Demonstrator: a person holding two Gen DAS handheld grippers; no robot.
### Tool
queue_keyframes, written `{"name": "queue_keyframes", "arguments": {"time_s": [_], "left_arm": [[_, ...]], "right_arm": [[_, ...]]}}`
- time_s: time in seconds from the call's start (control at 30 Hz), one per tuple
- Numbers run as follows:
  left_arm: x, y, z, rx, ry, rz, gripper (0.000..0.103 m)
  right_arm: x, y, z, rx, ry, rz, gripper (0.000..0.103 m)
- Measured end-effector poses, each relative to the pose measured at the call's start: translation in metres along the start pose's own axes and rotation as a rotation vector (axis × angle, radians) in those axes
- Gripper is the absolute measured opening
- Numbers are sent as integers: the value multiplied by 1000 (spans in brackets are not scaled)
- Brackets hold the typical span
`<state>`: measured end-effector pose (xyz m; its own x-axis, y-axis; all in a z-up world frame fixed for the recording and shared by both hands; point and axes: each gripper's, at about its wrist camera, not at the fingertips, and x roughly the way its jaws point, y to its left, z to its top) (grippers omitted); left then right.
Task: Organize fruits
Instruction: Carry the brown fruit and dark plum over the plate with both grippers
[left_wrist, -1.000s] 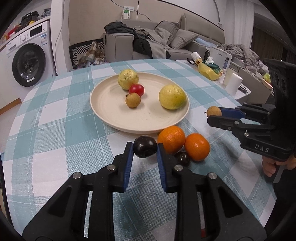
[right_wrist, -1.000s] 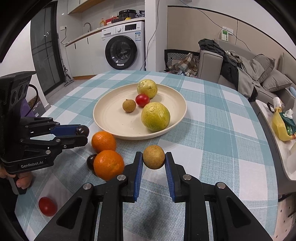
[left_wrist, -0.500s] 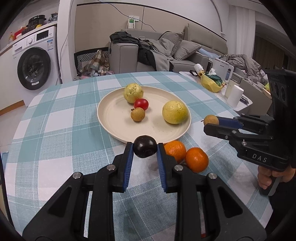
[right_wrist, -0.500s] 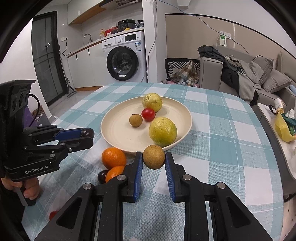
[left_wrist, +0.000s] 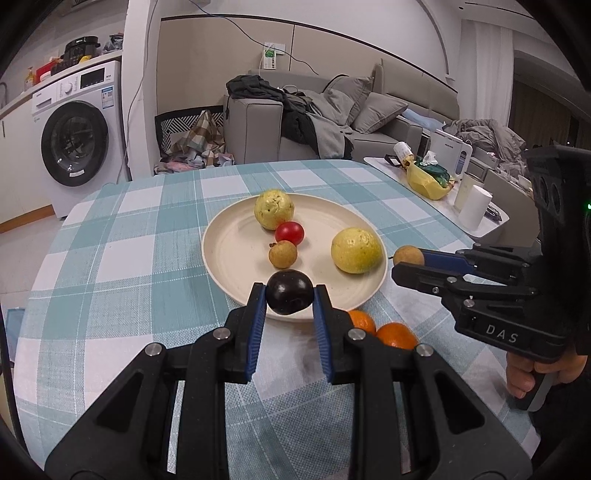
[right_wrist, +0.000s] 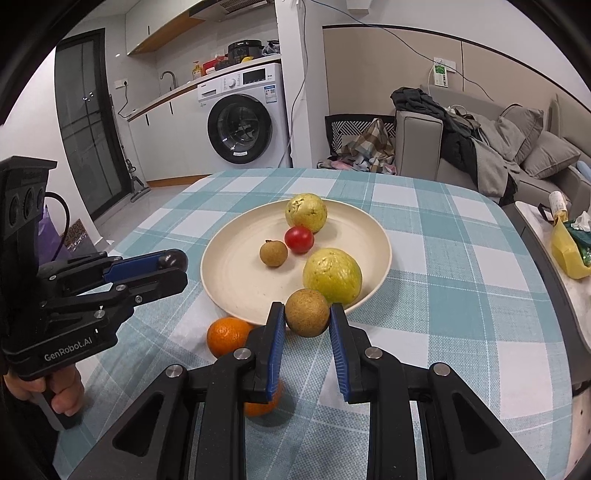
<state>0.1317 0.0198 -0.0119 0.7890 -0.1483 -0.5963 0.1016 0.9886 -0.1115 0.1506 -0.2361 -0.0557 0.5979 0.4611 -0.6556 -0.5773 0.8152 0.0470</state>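
My left gripper (left_wrist: 290, 297) stayed clamped on the dark plum (left_wrist: 290, 297), its blue pads pressed against both sides; my right gripper (right_wrist: 307, 318) stayed clamped on the brown longan (right_wrist: 307, 318) in the same way; neither had widened since the earlier frames. What differed was the framing: a second before, the plum sat low in the left wrist view over the checked cloth, beside the two oranges; now it showed against the near rim of the cream plate (left_wrist: 229, 254) at the centre of the frame, and the oranges (left_wrist: 397, 335) had dropped to the lower right, partly behind my fingers. In the right wrist view the longan had likewise gone from over bare cloth to the plate's lower edge, just in front of the larger yellow guava (right_wrist: 332, 275); one orange (right_wrist: 229, 336) showed at the lower left and another was mostly hidden under my left finger. On the plate the second guava (left_wrist: 274, 208), the red tomato (left_wrist: 289, 232) and the small longan (left_wrist: 283, 254) lay as before; the bench (left_wrist: 110, 258) carried everything.
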Motion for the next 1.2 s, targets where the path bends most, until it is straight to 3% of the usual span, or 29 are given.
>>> {"name": "queue_keyframes", "arguments": {"time_s": [0.67,1.2], "left_arm": [[35,4,16,-27,-7,43,23],[54,5,12,-27,12,63,23]], "right_arm": [[23,-15,16,133,-11,3,25],[36,-6,14,93,15,27,25]]}}
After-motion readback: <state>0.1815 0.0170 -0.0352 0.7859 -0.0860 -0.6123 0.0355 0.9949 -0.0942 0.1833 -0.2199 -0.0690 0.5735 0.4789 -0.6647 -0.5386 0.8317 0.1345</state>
